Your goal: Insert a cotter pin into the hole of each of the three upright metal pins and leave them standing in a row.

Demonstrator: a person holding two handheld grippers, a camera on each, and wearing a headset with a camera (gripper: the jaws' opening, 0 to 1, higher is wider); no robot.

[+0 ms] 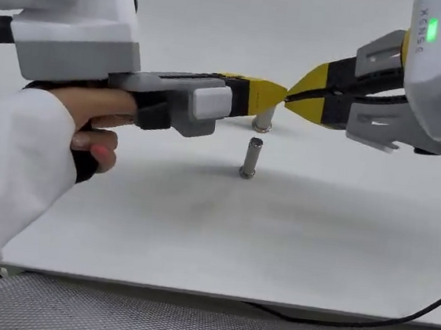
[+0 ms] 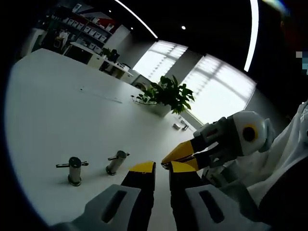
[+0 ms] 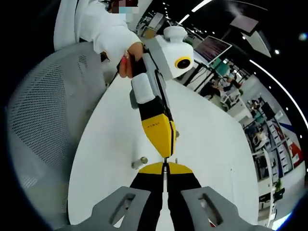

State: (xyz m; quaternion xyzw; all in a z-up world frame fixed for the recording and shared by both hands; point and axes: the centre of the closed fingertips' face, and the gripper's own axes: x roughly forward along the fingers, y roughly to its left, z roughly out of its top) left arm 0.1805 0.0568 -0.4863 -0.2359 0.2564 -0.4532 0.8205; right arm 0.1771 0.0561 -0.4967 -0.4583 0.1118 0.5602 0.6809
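The white worktop [image 1: 159, 222] carries a metal pin [image 1: 251, 158] standing upright, well back from its near edge. A second pin [image 1: 263, 124] stands just behind it. A cotter pin [image 2: 61, 165] crosses one pin's top.

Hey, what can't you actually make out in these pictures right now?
Head view: the rear metal pin has its top hidden behind the left gripper.
Whether a cotter pin is held where its tips meet the right gripper: too small, any view.
Whether a third pin stands: the grippers cover part of the table.

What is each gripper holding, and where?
Cannot be told: the left gripper and right gripper meet tip to tip; anything pinched is too small to see.
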